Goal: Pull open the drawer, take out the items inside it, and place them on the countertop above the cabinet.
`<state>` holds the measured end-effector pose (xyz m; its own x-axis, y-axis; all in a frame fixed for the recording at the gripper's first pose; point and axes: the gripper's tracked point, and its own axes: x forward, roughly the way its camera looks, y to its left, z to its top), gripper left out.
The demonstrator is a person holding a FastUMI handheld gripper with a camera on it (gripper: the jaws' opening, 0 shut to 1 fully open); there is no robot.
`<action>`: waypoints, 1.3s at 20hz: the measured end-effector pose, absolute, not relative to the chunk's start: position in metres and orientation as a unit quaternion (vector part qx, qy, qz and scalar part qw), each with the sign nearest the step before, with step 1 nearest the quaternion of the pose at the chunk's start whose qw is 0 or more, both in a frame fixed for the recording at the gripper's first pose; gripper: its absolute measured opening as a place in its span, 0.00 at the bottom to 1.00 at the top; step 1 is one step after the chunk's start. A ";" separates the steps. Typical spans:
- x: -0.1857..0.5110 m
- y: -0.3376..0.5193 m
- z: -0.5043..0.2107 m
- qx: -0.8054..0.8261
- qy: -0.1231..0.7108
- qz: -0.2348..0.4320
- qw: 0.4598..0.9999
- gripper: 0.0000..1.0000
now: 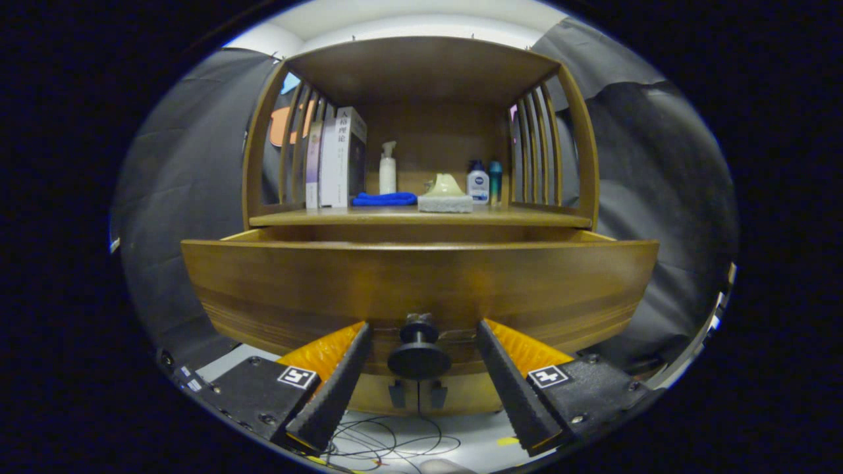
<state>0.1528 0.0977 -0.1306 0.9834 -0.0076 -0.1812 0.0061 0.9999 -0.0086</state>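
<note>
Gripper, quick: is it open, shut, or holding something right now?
Gripper: open, fingers spread either side of the drawer knob, not pressing on it, holding nothing.

Staged home corner in a cloth-walled booth, wooden cabinet (421, 276), books (339, 158), toiletry bottles (478, 184)

The jaws stand wide apart with the drawer knob (419, 349) free between them, the pulled-out drawer front (421, 289) walls off everything just ahead, and beyond it books (336, 158), bottles (479, 183) and a blue cloth (384, 199) crowd the table (527, 216).
</note>
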 end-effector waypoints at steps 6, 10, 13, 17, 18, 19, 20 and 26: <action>0.186 0.097 -0.131 -0.008 0.097 -0.005 0.995 1.00; 0.208 0.097 -0.129 -0.006 0.093 -0.006 0.996 1.00; 0.225 0.099 -0.128 -0.009 0.081 -0.004 0.997 1.00; 0.244 0.098 -0.128 -0.011 0.082 -0.005 0.997 1.00; 0.250 0.099 -0.128 -0.012 0.084 -0.005 0.996 1.00; 0.255 0.099 -0.127 -0.013 0.085 -0.005 0.996 1.00; 0.259 0.099 -0.127 -0.015 0.085 -0.004 0.996 1.00; 0.272 0.099 -0.129 -0.025 0.062 -0.007 0.998 1.00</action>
